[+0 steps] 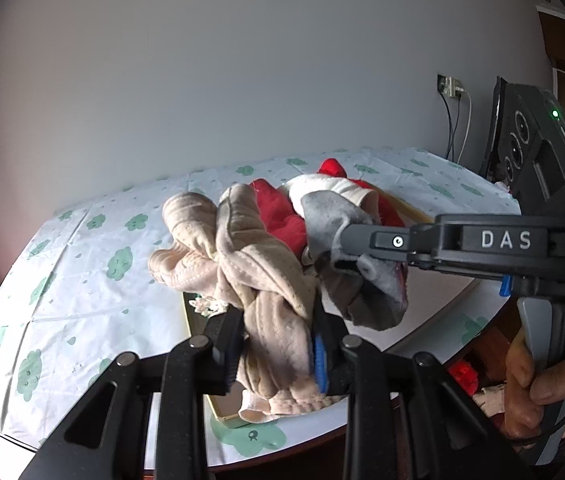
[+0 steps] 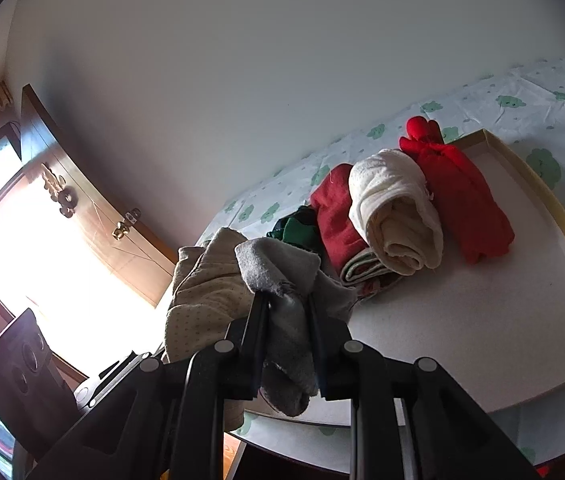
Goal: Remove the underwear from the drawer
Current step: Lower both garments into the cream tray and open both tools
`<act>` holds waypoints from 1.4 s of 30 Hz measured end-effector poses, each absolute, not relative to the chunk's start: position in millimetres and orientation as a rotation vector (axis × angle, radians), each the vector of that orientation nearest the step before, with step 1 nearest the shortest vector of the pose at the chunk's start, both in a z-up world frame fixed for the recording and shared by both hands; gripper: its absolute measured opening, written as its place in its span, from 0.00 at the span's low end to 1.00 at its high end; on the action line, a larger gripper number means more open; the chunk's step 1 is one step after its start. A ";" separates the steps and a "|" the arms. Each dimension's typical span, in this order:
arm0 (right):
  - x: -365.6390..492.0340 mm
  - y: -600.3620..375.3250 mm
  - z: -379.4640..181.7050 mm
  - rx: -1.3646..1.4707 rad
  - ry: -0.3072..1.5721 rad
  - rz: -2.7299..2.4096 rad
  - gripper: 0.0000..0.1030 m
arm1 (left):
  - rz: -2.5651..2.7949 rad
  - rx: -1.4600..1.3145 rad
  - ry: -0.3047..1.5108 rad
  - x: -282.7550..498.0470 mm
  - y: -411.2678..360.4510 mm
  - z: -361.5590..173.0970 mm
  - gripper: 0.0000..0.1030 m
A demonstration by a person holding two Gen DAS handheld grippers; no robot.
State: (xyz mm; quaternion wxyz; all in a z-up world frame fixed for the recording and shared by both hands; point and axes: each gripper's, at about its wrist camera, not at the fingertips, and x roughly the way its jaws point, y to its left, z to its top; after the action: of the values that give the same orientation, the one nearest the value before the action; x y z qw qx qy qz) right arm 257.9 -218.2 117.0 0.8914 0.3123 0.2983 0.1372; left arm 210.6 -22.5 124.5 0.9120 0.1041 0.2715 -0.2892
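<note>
My left gripper (image 1: 276, 344) is shut on a beige dotted underwear (image 1: 242, 256), which hangs bunched above the drawer, a shallow yellow-rimmed tray (image 1: 187, 312). From the right, my right gripper (image 1: 348, 250) is shut on a grey underwear (image 1: 378, 296) right beside the beige one. In the right wrist view the right gripper (image 2: 285, 308) pinches the grey underwear (image 2: 278, 260), with the beige underwear (image 2: 202, 296) to its left. Inside the drawer (image 2: 542, 184) lie rolled garments: a red one (image 2: 462, 200), a cream one (image 2: 398, 216), another red one (image 2: 334, 216) and a green one (image 2: 298, 228).
The drawer rests on a table under a white cloth with green clouds (image 1: 82, 260), against a plain wall. A socket with cables (image 1: 452, 88) is at the back right. A hand (image 1: 530, 384) grips the right gripper's handle. A wooden door (image 2: 82, 200) and bright window stand left.
</note>
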 end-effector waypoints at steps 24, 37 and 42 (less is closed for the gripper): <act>277.4 -199.3 93.7 0.580 0.722 0.242 0.21 | -0.611 0.258 0.661 224.4 -30.0 98.9 0.26; 292.1 -186.2 83.8 0.534 0.747 0.217 0.21 | -0.633 0.187 0.728 240.4 -26.2 87.2 0.26; 296.7 -181.8 84.0 0.508 0.745 0.204 0.21 | -0.634 0.186 0.737 244.1 -28.4 84.3 0.26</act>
State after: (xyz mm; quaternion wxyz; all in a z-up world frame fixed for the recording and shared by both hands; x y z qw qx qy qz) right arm 296.7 -181.8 84.0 0.8950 0.2452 0.3594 0.0982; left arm 244.1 -28.4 84.3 0.8799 0.0892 0.3538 -0.3044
